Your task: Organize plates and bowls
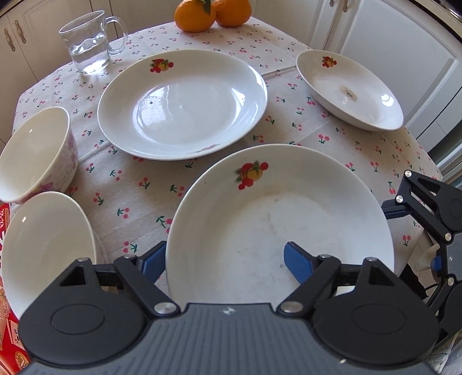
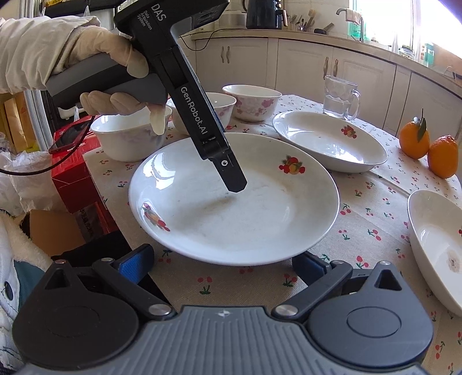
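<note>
A white plate with a fruit print (image 1: 277, 219) lies at the table's near edge, also in the right wrist view (image 2: 245, 207). My left gripper (image 1: 225, 259) is open and straddles its near rim, one finger inside the plate (image 1: 297, 262), one outside. In the right wrist view one finger rests inside the plate (image 2: 234, 178). My right gripper (image 2: 222, 265) is open, low at the plate's near edge, not touching it. A second plate (image 1: 182, 103) lies behind. A third plate (image 1: 349, 89) is at the right. Two bowls (image 1: 37, 155) (image 1: 46, 248) are at the left.
A glass mug with water (image 1: 89, 43) and two oranges (image 1: 213, 13) stand at the back on the cherry-print tablecloth (image 1: 138, 190). A third bowl (image 2: 251, 101) shows in the right wrist view. A red box (image 2: 75, 178) sits off the table's edge. White cabinets surround.
</note>
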### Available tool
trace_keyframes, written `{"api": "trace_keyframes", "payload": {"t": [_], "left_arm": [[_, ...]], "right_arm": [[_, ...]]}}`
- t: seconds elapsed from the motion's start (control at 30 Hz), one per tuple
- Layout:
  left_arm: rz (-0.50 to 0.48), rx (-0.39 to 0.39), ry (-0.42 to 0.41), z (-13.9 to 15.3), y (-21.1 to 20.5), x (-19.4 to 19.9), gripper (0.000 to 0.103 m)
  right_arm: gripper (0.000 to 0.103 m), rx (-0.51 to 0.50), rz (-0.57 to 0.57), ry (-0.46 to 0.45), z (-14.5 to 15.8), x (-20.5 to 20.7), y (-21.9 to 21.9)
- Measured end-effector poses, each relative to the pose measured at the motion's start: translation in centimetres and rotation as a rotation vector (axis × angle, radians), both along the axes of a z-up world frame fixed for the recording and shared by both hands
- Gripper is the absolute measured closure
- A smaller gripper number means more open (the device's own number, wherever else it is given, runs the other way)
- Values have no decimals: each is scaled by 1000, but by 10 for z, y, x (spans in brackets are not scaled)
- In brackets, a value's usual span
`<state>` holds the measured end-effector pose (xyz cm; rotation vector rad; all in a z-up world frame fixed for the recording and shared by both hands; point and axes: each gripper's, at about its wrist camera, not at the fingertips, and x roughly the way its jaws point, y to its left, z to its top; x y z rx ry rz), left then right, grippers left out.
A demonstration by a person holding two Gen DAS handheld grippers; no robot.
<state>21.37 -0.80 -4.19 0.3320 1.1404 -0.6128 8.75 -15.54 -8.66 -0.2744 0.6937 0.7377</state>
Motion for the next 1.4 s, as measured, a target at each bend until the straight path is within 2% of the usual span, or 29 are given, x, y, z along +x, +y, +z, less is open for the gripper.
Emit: {"api": "trace_keyframes", "payload": {"t": [0.17,0.3,0.37,0.43,0.7,0.9,1.03,1.4], "left_arm": [[-21,0,15,1,0,3,22],[-35,10,29,2,0,8,31],[-42,10,42,2,0,11,32],[-53,17,50,2,0,13,33],[-89,46,61,0,-5,17,33],[-99,12,93,2,-3,20,33],[-95,-4,105,2,-4,22,33],[-113,-26,94,10,-9,16,33]], "right_arm": [[6,-7,11,-6,2,-4,-2],[10,3,5,3,3,-3,-5],[16,10,-6,4,4,-2,-7],[18,19,-12,10,4,0,-10],[18,18,-24,4,3,2,-6],[18,13,-20,10,4,0,-9],[15,19,-21,8,3,1,-11],[15,-18,-14,8,7,0,-13]]}}
